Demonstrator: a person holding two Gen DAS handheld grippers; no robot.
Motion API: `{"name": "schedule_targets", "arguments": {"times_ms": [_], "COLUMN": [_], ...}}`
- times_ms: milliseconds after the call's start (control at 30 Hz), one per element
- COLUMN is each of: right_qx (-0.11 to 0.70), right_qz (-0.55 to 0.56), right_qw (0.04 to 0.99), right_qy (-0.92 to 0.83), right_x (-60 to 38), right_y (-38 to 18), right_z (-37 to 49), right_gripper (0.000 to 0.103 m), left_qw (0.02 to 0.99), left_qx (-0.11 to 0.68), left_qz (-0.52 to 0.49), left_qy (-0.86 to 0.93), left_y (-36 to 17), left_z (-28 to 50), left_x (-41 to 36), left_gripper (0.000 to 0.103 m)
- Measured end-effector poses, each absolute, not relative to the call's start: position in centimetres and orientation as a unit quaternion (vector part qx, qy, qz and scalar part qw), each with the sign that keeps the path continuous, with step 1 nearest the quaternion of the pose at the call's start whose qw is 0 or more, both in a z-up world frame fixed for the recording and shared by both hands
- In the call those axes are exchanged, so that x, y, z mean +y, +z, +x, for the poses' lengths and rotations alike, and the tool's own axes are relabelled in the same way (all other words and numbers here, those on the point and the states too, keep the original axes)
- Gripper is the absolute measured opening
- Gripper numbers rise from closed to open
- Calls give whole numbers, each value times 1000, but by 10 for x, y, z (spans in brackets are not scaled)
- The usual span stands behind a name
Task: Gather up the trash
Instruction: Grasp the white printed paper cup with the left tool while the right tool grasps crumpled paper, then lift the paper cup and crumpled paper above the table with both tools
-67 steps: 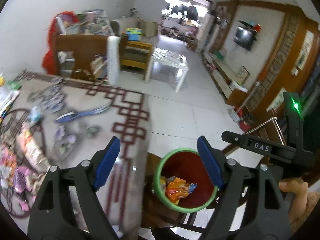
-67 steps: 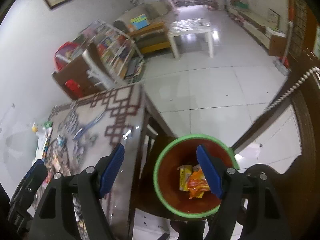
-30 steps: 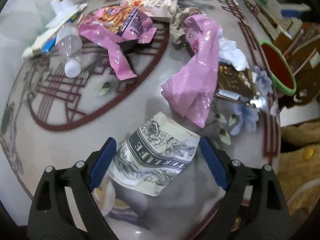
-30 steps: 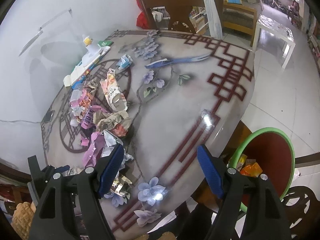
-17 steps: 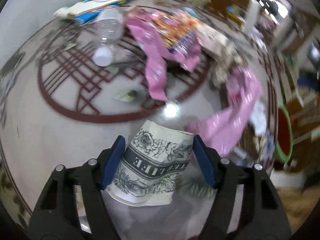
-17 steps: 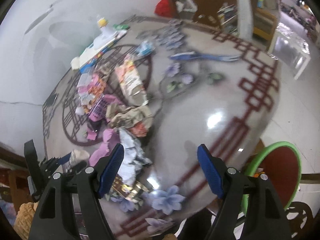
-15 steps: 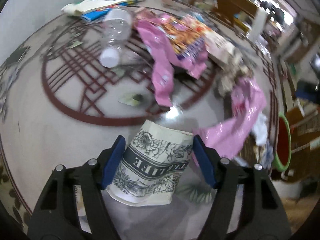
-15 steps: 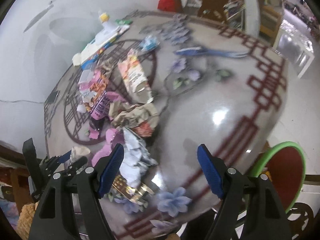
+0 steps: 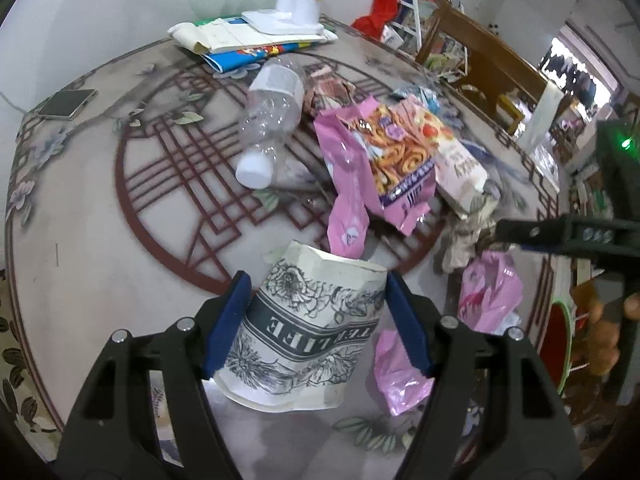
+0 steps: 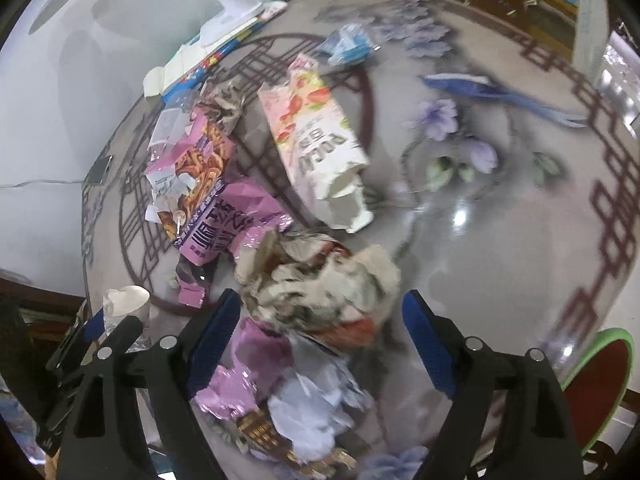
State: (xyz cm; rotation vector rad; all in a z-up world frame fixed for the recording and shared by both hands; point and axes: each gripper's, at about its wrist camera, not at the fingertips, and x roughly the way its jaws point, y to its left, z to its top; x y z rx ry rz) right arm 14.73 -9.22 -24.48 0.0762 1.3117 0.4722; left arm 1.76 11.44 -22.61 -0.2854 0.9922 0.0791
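Desk (image 9: pixel 80 208): round, glossy, with a dark red lattice pattern and painted flowers; litter is scattered from its middle toward the near right edge.
Bin (image 10: pixel 600 376): red inside with a green rim, beyond the near right edge of the desk, lower than its top; also glimpsed at the right edge of the left wrist view (image 9: pixel 562 340).
Left tongs (image 9: pixel 318 324): blue pads pinching a squashed paper cup (image 9: pixel 304 328) from both sides; the cup is printed with grey flowers and a dark lettered band, and is at the near edge of the desk.
Right tongs (image 10: pixel 322 332): jaws opening, spread wide above a crumpled paper wad (image 10: pixel 320 284), pads not touching it; the wad is partly between them.
Pink snack bags (image 9: pixel 380 160): several glossy wrappers overlapping in the middle of the desk, just beyond the cup.
Snack box (image 10: pixel 320 152): pale, with strawberry pictures, lying flat with its open end toward the near side, beyond the wad.
Plastic bottle (image 9: pixel 272 120): clear, crushed, white cap, on its side to the left of the pink bags.
Papers (image 9: pixel 248 36): a stack at the far edge, with a white holder (image 9: pixel 296 4) on top.
Phone (image 9: pixel 68 104): flat at the far left edge.
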Motion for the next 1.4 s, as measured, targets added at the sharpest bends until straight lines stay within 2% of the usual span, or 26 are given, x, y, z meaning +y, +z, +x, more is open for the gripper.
{"name": "schedule_targets", "arguments": {"times_ms": [233, 300, 367, 467, 1167, 1400], "right_qx": [624, 622, 615, 602, 430, 395], "right_qz": [32, 36, 34, 32, 48, 62], "right_qw": [750, 752, 756, 763, 868, 889], "right_qy": [214, 216, 224, 233, 241, 221], "right_x": [-80, -81, -81, -82, -133, -168], "right_y": [-267, -268, -263, -252, -117, -95], "right_z": [161, 163, 164, 164, 105, 80], "right_gripper": [80, 70, 54, 48, 48, 48], "left_qw": [869, 869, 871, 877, 928, 941], "left_qx": [471, 470, 464, 451, 353, 321], "left_qz": [-145, -148, -154, -155, -119, -105], "left_qy": [46, 48, 50, 55, 11, -5], "left_y": [-222, -221, -218, -210, -119, -87], "left_z": [25, 27, 28, 29, 32, 23], "left_x": [118, 118, 119, 120, 70, 39], "left_gripper": [67, 67, 67, 67, 67, 67]}}
